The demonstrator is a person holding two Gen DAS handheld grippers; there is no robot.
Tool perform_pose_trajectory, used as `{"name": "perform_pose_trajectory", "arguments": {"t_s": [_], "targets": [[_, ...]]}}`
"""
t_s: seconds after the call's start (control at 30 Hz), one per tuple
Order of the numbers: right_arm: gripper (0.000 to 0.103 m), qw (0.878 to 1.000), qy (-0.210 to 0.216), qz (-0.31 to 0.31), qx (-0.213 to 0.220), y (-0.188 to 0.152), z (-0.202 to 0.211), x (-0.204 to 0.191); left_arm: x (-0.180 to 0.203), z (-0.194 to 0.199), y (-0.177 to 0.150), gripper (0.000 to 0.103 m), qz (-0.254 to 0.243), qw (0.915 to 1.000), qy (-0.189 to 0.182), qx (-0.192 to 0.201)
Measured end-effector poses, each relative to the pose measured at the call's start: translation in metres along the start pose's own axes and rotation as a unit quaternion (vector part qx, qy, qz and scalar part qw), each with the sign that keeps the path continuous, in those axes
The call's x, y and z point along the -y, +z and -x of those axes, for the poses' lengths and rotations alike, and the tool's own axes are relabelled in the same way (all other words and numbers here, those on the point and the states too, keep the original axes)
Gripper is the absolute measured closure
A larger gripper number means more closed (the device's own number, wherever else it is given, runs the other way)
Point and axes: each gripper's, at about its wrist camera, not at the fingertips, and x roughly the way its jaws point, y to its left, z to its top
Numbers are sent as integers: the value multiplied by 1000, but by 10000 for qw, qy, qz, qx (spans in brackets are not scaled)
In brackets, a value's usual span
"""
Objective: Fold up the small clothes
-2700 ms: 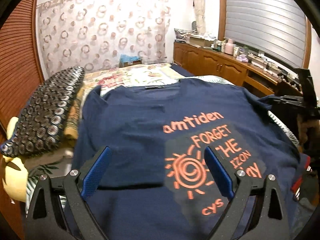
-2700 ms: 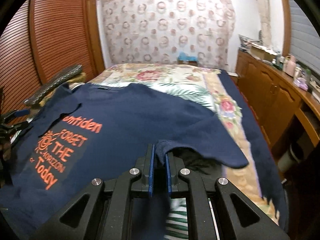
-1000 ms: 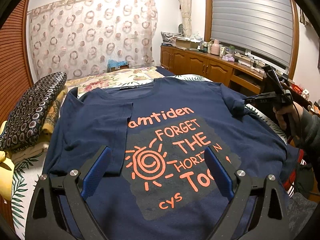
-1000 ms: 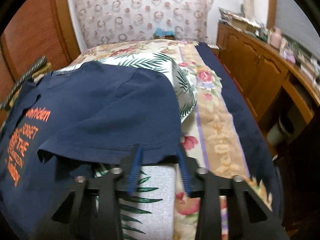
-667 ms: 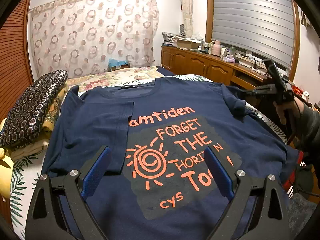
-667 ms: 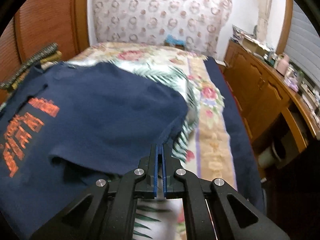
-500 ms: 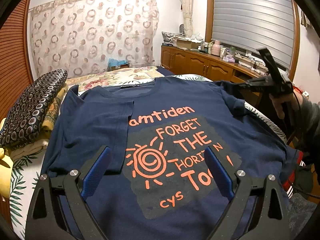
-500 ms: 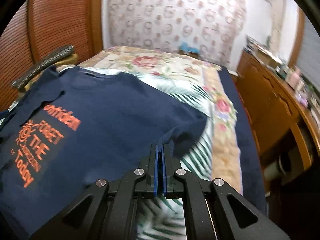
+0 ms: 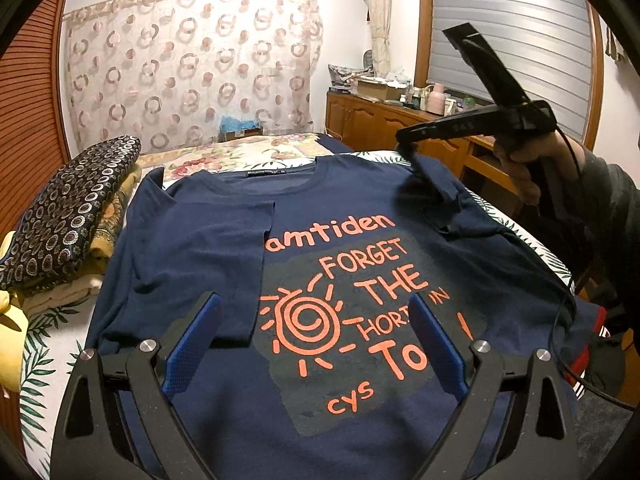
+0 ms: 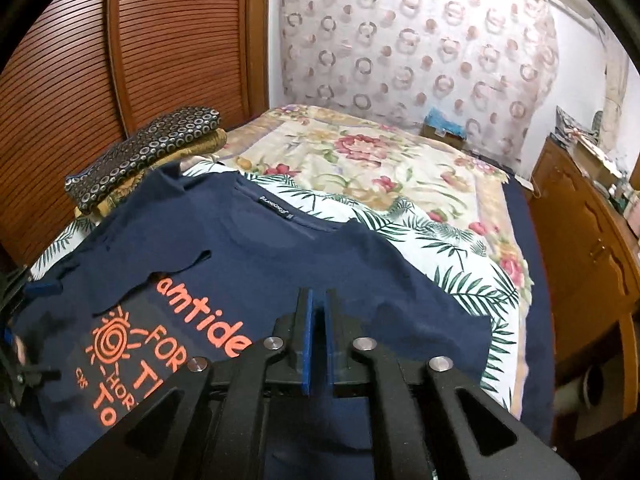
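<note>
A navy T-shirt (image 9: 224,248) (image 10: 260,256) with an orange print lies face up on the bed. Its left sleeve (image 9: 208,240) is folded in over the chest. My left gripper (image 9: 314,304) hovers open over the shirt's lower part, with nothing between its fingers. A hand (image 9: 520,160) holds my right gripper (image 9: 404,140) (image 10: 318,300) above the shirt's right shoulder. The right sleeve (image 9: 436,188) rises like a tent to its tips. Its jaws are opening: a narrow gap shows between the blue pads, with the sleeve's edge at the tips.
A stack of folded patterned cloths (image 9: 68,208) (image 10: 152,148) lies at the bed's left edge by the slatted wooden doors (image 10: 72,80). A wooden dresser (image 9: 384,124) (image 10: 580,240) with clutter runs along the right. The floral bedspread (image 10: 380,168) stretches beyond the collar.
The right gripper shut on the right sleeve, lifted it and carried it leftward over the shirt. Its pads now stand slightly apart. The left gripper has not moved.
</note>
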Motion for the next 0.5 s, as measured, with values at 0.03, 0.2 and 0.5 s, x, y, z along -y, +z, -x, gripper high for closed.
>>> {"name": "perform_pose_trajectory", "arguments": {"t_s": [0.03,0.2,0.5], "targets": [[73,9999,-113,6,0,0,3,0,0,0,0,8,4,10000,3,1],[54,9990,-450,-24,29,-13,5,-6,-4,0,0,8,45,10000,7,2],[67,9978,-144,262,-588,-82,-2,-40,-2,1,0,8,41,10000,3,3]]}}
